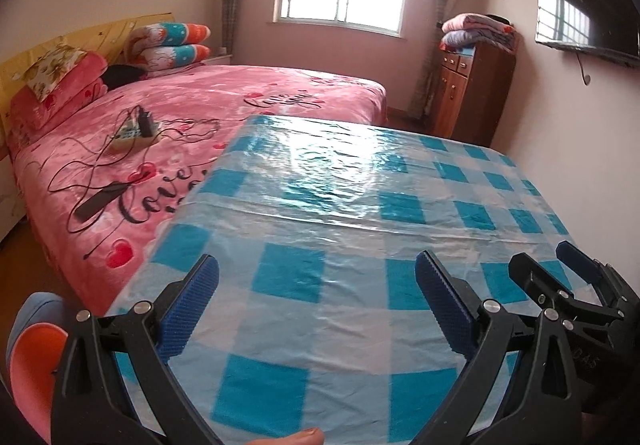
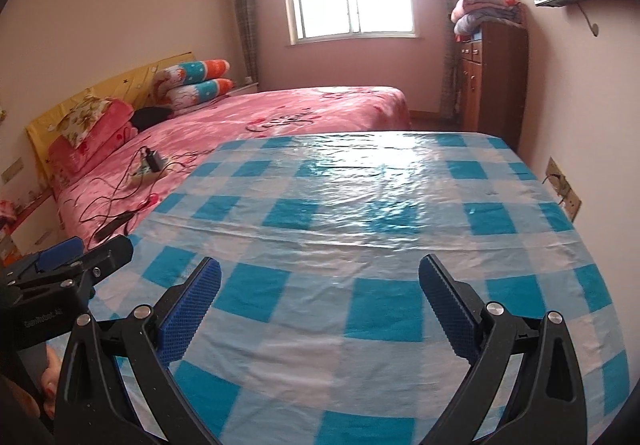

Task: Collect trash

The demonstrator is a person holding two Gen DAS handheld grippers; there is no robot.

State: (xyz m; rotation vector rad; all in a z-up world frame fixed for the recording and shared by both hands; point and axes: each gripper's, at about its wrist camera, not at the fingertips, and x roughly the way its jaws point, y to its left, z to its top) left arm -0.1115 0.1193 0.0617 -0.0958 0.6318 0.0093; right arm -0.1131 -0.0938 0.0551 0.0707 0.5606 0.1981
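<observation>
Trash is nowhere to be seen on the desk [image 2: 360,229], whose blue checked plastic cover lies bare from near edge to far. The left gripper [image 1: 316,285] and the right gripper [image 2: 320,285] both hover above the near edge, jaws spread wide and holding nothing. Judging by this, collecting is either finished or not begun; the pictures cannot settle which. The bed [image 1: 200,101] at left carries only cables and a charger.

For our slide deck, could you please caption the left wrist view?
Open left gripper above a blue-checked tablecloth, right gripper alongside, pink bed beyond.
</observation>
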